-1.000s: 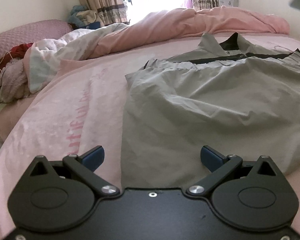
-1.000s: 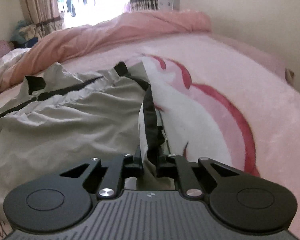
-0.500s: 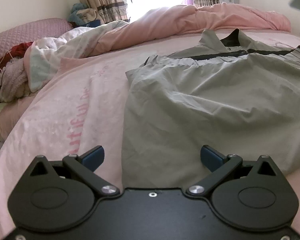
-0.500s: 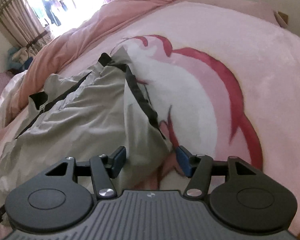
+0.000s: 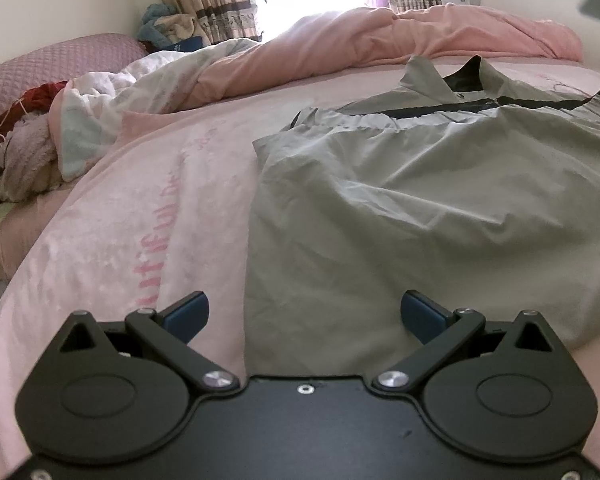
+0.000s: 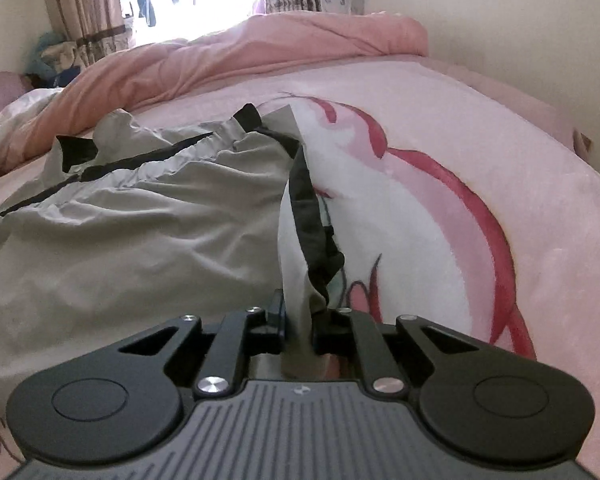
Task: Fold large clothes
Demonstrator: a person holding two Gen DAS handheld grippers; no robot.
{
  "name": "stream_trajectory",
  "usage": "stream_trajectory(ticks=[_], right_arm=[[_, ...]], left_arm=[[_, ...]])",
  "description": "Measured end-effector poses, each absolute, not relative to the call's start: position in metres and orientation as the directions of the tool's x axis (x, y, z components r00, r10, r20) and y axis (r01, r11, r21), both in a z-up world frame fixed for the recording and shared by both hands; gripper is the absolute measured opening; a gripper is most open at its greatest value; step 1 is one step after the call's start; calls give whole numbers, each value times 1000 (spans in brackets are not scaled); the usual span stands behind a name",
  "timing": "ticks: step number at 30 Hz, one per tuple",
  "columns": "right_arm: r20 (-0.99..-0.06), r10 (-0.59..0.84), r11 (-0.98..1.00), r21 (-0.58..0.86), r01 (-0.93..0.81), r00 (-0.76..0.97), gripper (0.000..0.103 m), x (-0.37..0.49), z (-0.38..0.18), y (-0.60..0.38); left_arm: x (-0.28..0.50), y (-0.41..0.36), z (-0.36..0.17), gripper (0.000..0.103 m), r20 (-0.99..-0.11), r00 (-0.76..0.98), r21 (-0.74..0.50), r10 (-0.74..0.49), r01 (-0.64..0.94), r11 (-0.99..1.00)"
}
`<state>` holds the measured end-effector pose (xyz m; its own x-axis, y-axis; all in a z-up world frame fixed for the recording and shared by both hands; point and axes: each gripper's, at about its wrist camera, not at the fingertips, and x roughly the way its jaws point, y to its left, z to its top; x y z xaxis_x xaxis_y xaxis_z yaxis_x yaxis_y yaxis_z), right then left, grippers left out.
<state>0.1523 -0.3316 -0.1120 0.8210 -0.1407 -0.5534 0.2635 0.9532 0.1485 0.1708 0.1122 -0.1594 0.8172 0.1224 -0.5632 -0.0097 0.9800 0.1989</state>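
The grey garment (image 5: 440, 208) lies spread on the pink bed (image 5: 148, 208), collar and dark placket toward the bunched pink quilt (image 5: 380, 36) at the far side. The left tongs (image 5: 304, 312) stand wide apart just above the near hem, its corner between the blue pads, gripping nothing. The right tongs (image 6: 300, 316) are clamped on the garment's right-hand edge (image 6: 300, 240), where a grey flap with dark trim rises from the bed into the jaws. Judgement: the step in hand is a lengthwise fold of the right side over the body, and it is at an early stage. Risks: the thin, slick-looking fabric may slip from the right tongs if the grip holds only a narrow margin; the depth of the bite cannot be told. Lifting with one side unanchored may drag the whole garment across the bed instead of creasing it, because the left tongs hold nothing. The existing wrinkles across the body may be trapped under the folded flap. The plush bed cover gives little resistance, so the fold line may wander.
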Motion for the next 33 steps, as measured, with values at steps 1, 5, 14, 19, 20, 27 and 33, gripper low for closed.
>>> stream_trajectory(ticks=[1, 5, 14, 19, 20, 27, 33], right_arm=[[-538, -144, 952, 153, 265, 831, 11, 150, -108, -331], [-364, -185, 969, 85, 231, 913, 9, 127, -82, -298], [-90, -15, 996, 86, 22, 996, 5, 130, -13, -159], [-38, 158, 982, 109, -153, 987, 5, 151, 18, -66], [-31, 194, 977, 99, -190, 981, 5, 153, 20, -45], [-276, 330, 942, 31, -335, 903, 4, 164, -74, 63], [-439, 344, 939, 176, -296, 830, 7, 191, -107, 56]], left_arm=[[171, 112, -160, 103, -563, 817, 198, 122, -9, 980], [173, 114, -157, 103, -572, 812, 190, 118, -9, 982], [183, 137, -146, 103, -571, 802, 171, 173, -90, 981], [183, 164, -137, 103, -569, 799, 120, 196, -156, 981], [183, 168, -136, 103, -568, 798, 115, 200, -164, 980], [174, 207, -130, 103, -569, 768, 121, 294, -275, 954], [169, 221, -140, 103, -612, 727, 110, 312, -312, 944]])
